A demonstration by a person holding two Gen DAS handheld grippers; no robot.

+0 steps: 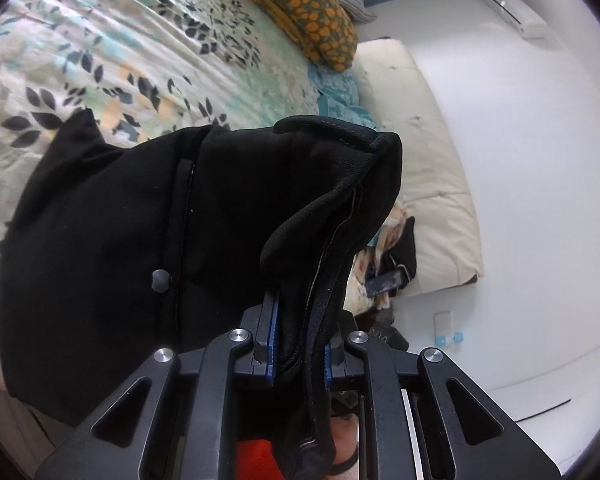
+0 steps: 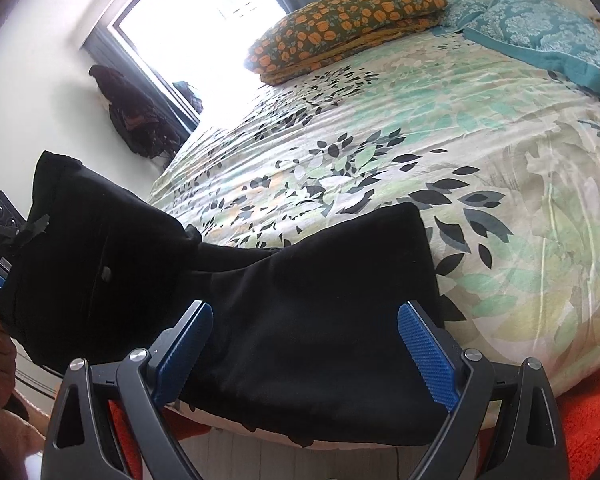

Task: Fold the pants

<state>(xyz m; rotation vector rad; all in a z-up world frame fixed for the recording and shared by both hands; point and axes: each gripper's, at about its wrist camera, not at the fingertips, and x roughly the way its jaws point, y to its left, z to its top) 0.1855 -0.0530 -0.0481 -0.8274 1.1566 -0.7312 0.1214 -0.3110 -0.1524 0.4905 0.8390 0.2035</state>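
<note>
The black pants (image 2: 320, 320) lie over the near edge of the bed, with the leg end flat on the leaf-print bedspread (image 2: 420, 140). My left gripper (image 1: 298, 344) is shut on the waistband of the pants (image 1: 180, 220) and holds that end lifted; a button (image 1: 160, 280) shows on the fabric. In the right wrist view the left gripper (image 2: 0, 276) shows at the far left with the raised pants. My right gripper (image 2: 304, 344) is open, its blue pads (image 2: 428, 356) on either side of the flat leg end, just above it.
An orange-patterned folded quilt (image 2: 340, 20) and teal pillows (image 2: 540, 36) lie at the head of the bed. A window (image 2: 200, 20) and hanging dark clothes (image 2: 136, 116) are on the left wall. A cream mattress (image 1: 420, 160) leans by the white wall. An orange rug (image 2: 592, 420) is below.
</note>
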